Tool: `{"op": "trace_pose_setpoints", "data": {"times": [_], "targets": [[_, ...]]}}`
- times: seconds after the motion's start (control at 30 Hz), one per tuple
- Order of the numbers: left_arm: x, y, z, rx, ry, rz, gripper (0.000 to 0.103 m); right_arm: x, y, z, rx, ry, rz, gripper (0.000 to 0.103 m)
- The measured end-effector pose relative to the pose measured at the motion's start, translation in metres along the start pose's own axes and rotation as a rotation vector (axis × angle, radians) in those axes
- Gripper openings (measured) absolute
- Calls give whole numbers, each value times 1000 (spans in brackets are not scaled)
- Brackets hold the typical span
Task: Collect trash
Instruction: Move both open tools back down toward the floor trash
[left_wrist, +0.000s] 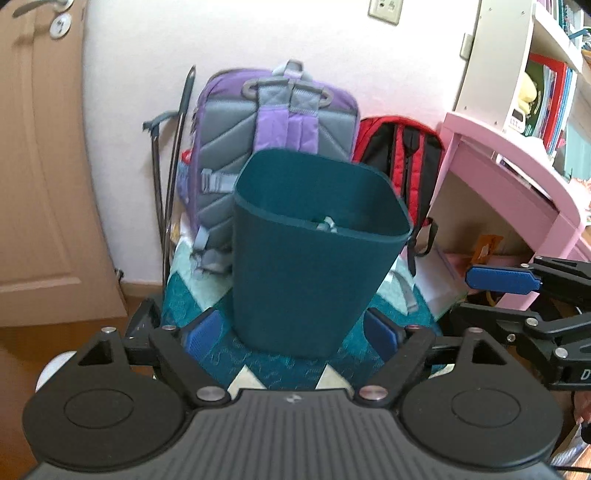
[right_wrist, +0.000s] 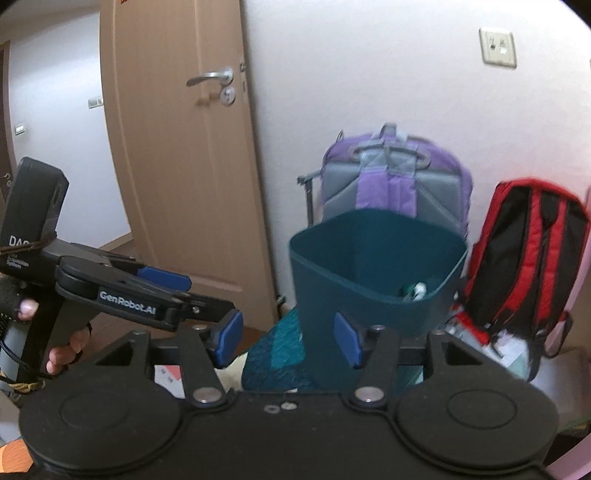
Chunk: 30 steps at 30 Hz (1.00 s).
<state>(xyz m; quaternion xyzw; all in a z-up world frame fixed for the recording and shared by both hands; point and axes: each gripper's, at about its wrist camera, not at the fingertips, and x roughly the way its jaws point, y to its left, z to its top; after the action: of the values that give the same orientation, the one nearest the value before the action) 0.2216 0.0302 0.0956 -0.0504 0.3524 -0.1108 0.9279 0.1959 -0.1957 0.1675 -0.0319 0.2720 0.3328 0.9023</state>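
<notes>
The teal bin (left_wrist: 314, 254) stands upright on a teal-and-white patterned rug (left_wrist: 199, 295), directly ahead of both tools and in front of the wall. Some pale trash (right_wrist: 415, 290) lies inside it, visible just over the near rim; what the items are cannot be told. The left tongs (left_wrist: 293, 334) are open, with one blue pad (left_wrist: 203, 332) on each side of the bin's lower body; whether the pads touch the bin wall cannot be told. The right tongs (right_wrist: 290, 341) are also open and hold nothing: in the right wrist view the bin appears behind the right-hand pad, and the left-hand pad lies over the rug. In the left wrist view the right tongs enter from the right edge, near the pink desk (left_wrist: 517, 155). Behind the bin, a purple-and-grey backpack (left_wrist: 266, 122) leans against the wall, touching or just behind the far rim. A red-and-black backpack (left_wrist: 406, 155) stands to its right, beside the desk. A brown door (right_wrist: 177, 147) stands to the left.
</notes>
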Motion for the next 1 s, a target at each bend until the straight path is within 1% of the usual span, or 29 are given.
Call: {"op": "trace_pose_setpoints", "data": {"times": [0.17, 0.33, 0.37, 0.4, 0.43, 0.57, 0.73, 0.8, 0.9, 1.0], "targets": [[15, 24, -32, -19, 35, 2, 85, 26, 7, -31, 3, 62, 28, 57], [47, 51, -65, -26, 87, 21, 86, 65, 9, -67, 35, 123, 47, 58], [58, 58, -73, -34, 110, 28, 90, 74, 9, -75, 43, 137, 51, 58], [66, 65, -81, -41, 127, 32, 99, 84, 8, -85, 54, 154, 57, 58], [77, 74, -89, -51, 150, 34, 102, 95, 8, -95, 65, 179, 60, 58], [117, 108, -120, -114, 221, 44, 102, 142, 6, -138, 97, 284, 66, 58], [174, 156, -168, -162, 341, 99, 102, 202, 4, -207, 181, 430, 60, 58], [196, 173, -188, -174, 395, 119, 102, 224, 2, -233, 212, 476, 37, 58], [225, 195, -217, -178, 468, 134, 102, 256, -5, -270, 251, 535, -5, 58], [253, 209, -245, -151, 532, 152, 102, 288, -10, -302, 269, 591, -25, 58]]}}
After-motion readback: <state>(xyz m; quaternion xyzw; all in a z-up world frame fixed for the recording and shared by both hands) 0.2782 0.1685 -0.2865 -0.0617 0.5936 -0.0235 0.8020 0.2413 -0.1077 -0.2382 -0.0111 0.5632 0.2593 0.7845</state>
